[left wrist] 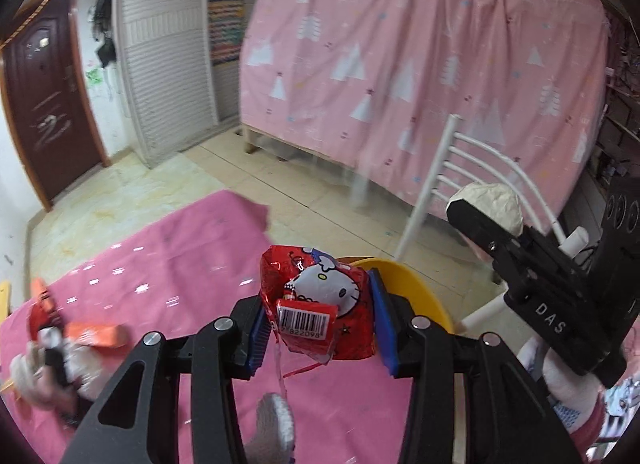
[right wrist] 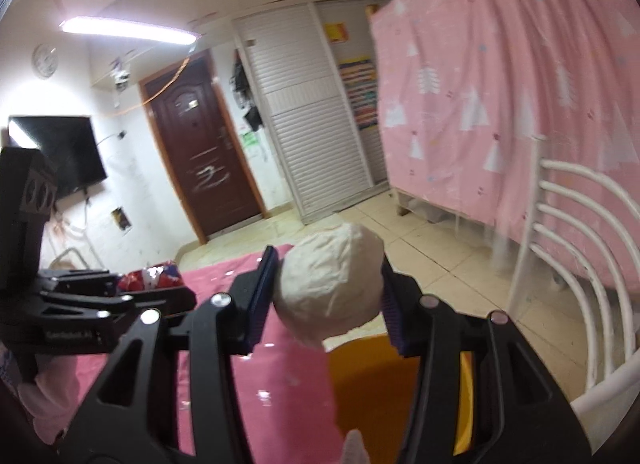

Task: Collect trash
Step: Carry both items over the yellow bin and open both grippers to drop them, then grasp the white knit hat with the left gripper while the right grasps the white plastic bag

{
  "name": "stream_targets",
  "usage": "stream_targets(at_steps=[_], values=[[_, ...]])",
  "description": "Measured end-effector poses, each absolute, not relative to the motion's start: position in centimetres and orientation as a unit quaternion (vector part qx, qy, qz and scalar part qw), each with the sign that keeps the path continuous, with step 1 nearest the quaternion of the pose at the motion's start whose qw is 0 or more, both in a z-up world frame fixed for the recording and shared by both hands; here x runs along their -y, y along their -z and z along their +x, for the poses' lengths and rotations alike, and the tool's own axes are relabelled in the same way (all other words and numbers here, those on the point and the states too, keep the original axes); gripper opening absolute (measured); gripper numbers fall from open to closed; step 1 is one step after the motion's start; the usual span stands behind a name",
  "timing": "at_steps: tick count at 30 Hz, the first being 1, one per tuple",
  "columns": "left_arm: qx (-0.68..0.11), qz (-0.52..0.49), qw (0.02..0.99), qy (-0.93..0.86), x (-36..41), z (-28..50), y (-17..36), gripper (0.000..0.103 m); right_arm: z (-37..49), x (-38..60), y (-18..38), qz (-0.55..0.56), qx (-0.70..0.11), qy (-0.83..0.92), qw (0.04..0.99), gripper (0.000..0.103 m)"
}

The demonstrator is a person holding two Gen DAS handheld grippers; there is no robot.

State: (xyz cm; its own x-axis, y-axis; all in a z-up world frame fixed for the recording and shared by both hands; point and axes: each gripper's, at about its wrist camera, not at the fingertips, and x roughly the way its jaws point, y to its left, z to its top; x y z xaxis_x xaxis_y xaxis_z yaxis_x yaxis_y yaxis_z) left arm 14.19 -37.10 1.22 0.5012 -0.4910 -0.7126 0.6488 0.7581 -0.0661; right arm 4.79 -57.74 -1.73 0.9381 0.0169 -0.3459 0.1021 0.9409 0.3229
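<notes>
My left gripper (left wrist: 318, 314) is shut on a crumpled red Hello Kitty wrapper (left wrist: 320, 308) with a barcode label, held above the pink tablecloth (left wrist: 168, 264). My right gripper (right wrist: 328, 288) is shut on a crumpled white paper ball (right wrist: 328, 284), held above a yellow bin (right wrist: 372, 392) at the table's edge. The bin's rim (left wrist: 416, 288) shows just behind the wrapper in the left wrist view. The paper ball (left wrist: 496, 204) and right gripper show at the right there. The left gripper (right wrist: 120, 296) with the wrapper (right wrist: 150, 276) shows at the left of the right wrist view.
More litter, orange and red wrappers (left wrist: 92, 334), lies on the tablecloth at the left. A white metal chair (right wrist: 576, 264) stands right of the bin. A pink curtained bed frame (left wrist: 420, 64), a white wardrobe (right wrist: 308, 124) and a brown door (right wrist: 200, 144) stand behind.
</notes>
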Motion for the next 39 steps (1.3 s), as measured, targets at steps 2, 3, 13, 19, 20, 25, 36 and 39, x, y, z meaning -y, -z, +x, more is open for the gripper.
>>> stream_targets(at_steps=[2, 3, 13, 19, 20, 25, 36, 39], values=[[-0.388, 0.098, 0.850, 0.342, 39.3, 14.8, -0.7, 0.036, 4.5, 58.9, 2.5, 0.177, -0.179, 0.030, 0.967, 0.046], [-0.395, 0.092, 0.846, 0.345, 40.1, 15.0, -0.4, 0.036, 4.5, 59.4, 2.7, 0.177, -0.181, 0.037, 0.967, 0.046], [-0.451, 0.055, 0.822, 0.342, 44.8, 18.2, 2.5, 0.053, 4.9, 62.4, 4.8, 0.208, -0.198, 0.050, 0.956, 0.047], [-0.450, 0.041, 0.832, 0.322, 42.6, 18.3, 2.2, 0.055, 5.9, 62.2, 5.7, 0.215, -0.213, 0.035, 0.952, 0.059], [-0.449, 0.038, 0.834, 0.319, 42.0, 18.1, 2.0, 0.055, 6.0, 62.1, 5.7, 0.214, -0.215, 0.034, 0.952, 0.061], [-0.434, 0.027, 0.845, 0.311, 38.8, 17.1, 0.7, 0.055, 6.3, 60.9, 5.7, 0.203, -0.220, 0.024, 0.954, 0.061], [-0.390, 0.014, 0.874, 0.290, 31.0, 15.7, -3.3, 0.057, 6.9, 52.5, 4.0, 0.145, -0.230, -0.037, 0.962, 0.061], [-0.382, 0.009, 0.881, 0.279, 28.4, 15.5, -3.9, 0.058, 7.4, 50.6, 3.7, 0.142, -0.235, -0.054, 0.960, 0.061]])
